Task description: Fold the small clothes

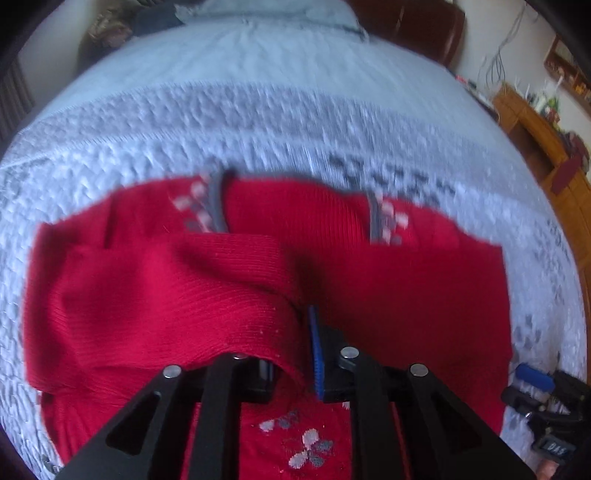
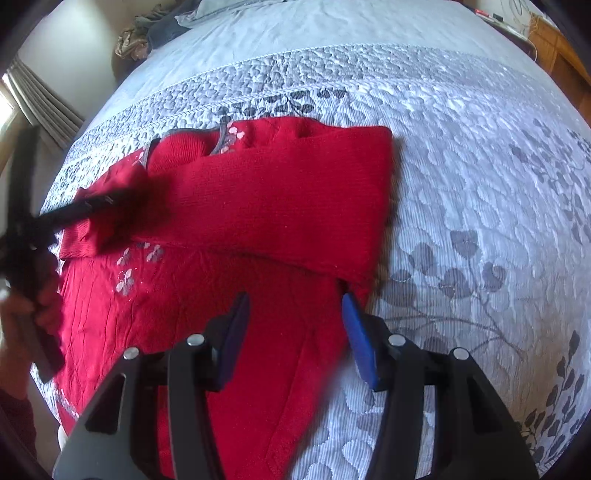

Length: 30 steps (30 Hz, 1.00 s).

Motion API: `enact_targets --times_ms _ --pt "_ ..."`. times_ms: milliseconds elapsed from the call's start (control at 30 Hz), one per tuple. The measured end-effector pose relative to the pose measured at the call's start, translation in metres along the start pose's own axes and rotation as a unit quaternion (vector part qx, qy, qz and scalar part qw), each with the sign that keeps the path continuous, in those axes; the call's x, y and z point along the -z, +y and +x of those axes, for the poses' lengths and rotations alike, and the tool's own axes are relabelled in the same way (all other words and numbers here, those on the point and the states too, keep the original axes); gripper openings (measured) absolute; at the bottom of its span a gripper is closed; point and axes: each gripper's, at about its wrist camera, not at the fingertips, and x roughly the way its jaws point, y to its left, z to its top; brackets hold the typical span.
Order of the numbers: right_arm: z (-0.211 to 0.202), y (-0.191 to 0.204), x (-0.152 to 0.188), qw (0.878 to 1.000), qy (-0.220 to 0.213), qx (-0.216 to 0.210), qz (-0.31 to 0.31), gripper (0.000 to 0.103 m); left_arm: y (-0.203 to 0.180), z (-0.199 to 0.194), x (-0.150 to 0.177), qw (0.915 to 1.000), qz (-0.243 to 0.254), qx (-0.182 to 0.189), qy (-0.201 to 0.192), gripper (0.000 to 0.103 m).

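Observation:
A red knit sweater (image 1: 406, 288) with grey-white flower patches lies flat on the bed, neck toward the far side. One sleeve (image 2: 280, 206) is folded across the chest. Its cuff (image 1: 207, 314) drapes over my left gripper (image 1: 295, 354) and hides the left finger. The blue right pad (image 1: 316, 350) shows a narrow gap beside the cloth, so the jaws stand slightly apart. The right wrist view has the left gripper (image 2: 107, 199) at the sleeve's end on the sweater's left side. My right gripper (image 2: 295, 332) hovers open over the sweater's lower right edge, with nothing between its pads.
A pale quilted bedspread (image 2: 461, 184) with grey leaf print covers the bed. Crumpled clothes and a pillow (image 2: 155, 33) lie at the far end. Wooden furniture (image 1: 535, 147) stands to the right and a curtain (image 2: 40, 99) hangs at the left. A hand (image 2: 40, 310) holds the left gripper.

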Motion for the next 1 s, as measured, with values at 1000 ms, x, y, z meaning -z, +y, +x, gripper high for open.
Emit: enact_targets --times_ms 1000 --pt "0.022 0.142 -0.039 0.993 0.078 -0.002 -0.093 0.051 0.207 -0.063 0.026 0.9893 -0.083 -0.117 0.025 0.055"
